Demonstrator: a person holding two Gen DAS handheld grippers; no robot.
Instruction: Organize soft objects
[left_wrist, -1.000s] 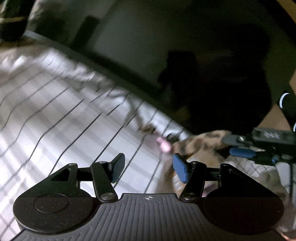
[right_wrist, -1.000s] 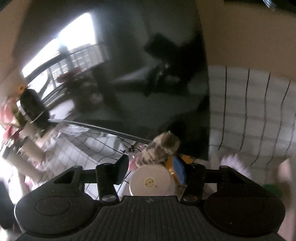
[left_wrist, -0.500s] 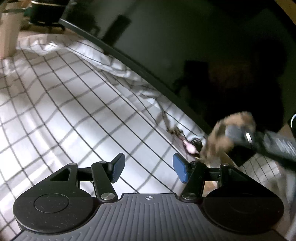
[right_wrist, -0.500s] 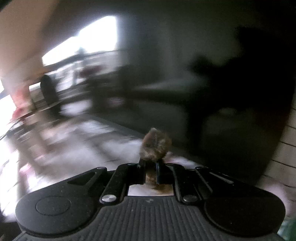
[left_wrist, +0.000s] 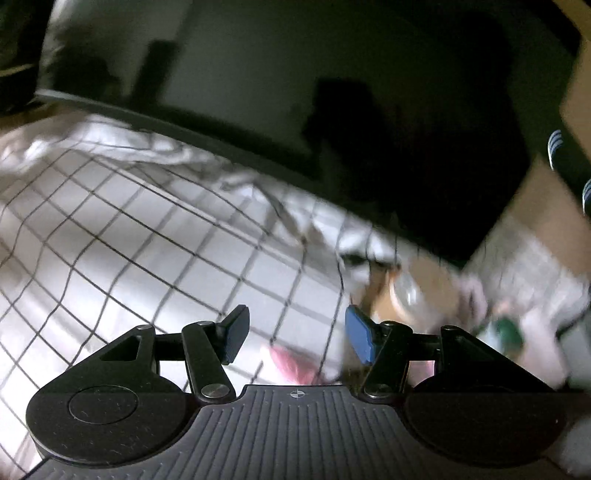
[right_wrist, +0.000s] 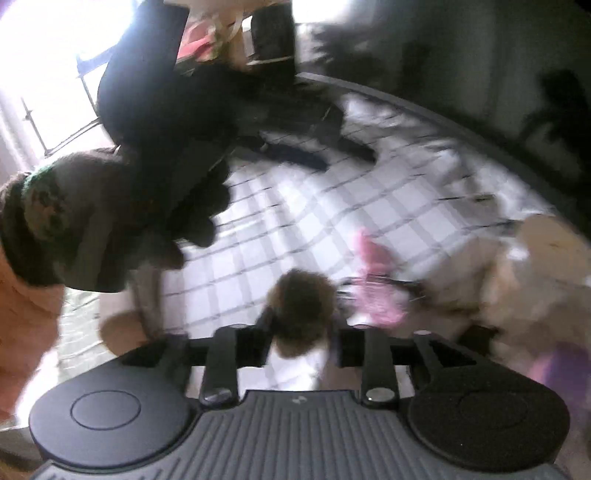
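Note:
My right gripper (right_wrist: 299, 328) is shut on a brown furry soft toy (right_wrist: 301, 306) and holds it above the white checked cloth (right_wrist: 306, 206). A pink soft item (right_wrist: 376, 280) lies on the cloth just right of it, and a pale fluffy item (right_wrist: 498, 280) sits further right. My left gripper (left_wrist: 293, 334) is open and empty over the checked cloth (left_wrist: 122, 240). A pink soft item (left_wrist: 291, 363) lies just below its fingers. Blurred items, one green (left_wrist: 508, 332), lie at the right.
A large dark glossy panel (left_wrist: 332, 110) stands behind the cloth. In the right wrist view the person's dark sleeve (right_wrist: 166, 147) and the other gripper reach over the cloth at the left. A bright window (right_wrist: 48, 74) is at the far left.
My right gripper has closed on the furry toy, lifted it and swung left, now facing the cloth. My left gripper has swung, and a pink item now lies under it.

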